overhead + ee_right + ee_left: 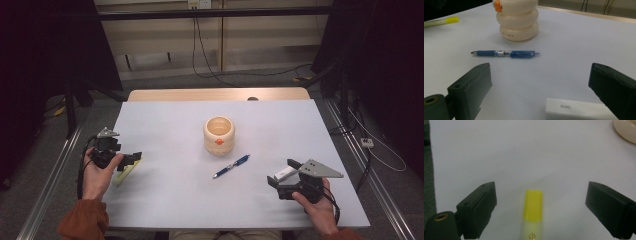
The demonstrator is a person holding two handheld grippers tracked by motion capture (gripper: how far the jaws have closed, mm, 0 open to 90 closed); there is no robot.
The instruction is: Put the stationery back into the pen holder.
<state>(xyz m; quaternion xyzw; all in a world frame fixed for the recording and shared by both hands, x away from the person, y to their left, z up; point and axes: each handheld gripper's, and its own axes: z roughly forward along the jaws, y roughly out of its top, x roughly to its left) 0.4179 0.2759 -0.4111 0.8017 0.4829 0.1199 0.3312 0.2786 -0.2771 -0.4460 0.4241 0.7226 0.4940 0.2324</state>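
Two grippers are held wide open, gripping nothing: left gripper (540, 202) around a smooth yellow highlighter (533, 212); right gripper (544, 92), at 5 o'clock, beside a white rectangular stick (576, 110).

High view: fixed above the near edge, facing forward and down, far enough to take in the whole pale grey table (200, 195) and the floor beyond. Left gripper view: rides low on the left gripper (541, 202), looking along its black jaws, very near a yellow-capped highlighter (533, 207), with the cream ribbed pot (626, 130) at top right. Right gripper view: low on the right gripper (540, 82), facing across the table, close to a white rectangular stick (576, 110). Shared by the right and high views: pot, highlighter, blue ballpoint pen (505, 53).
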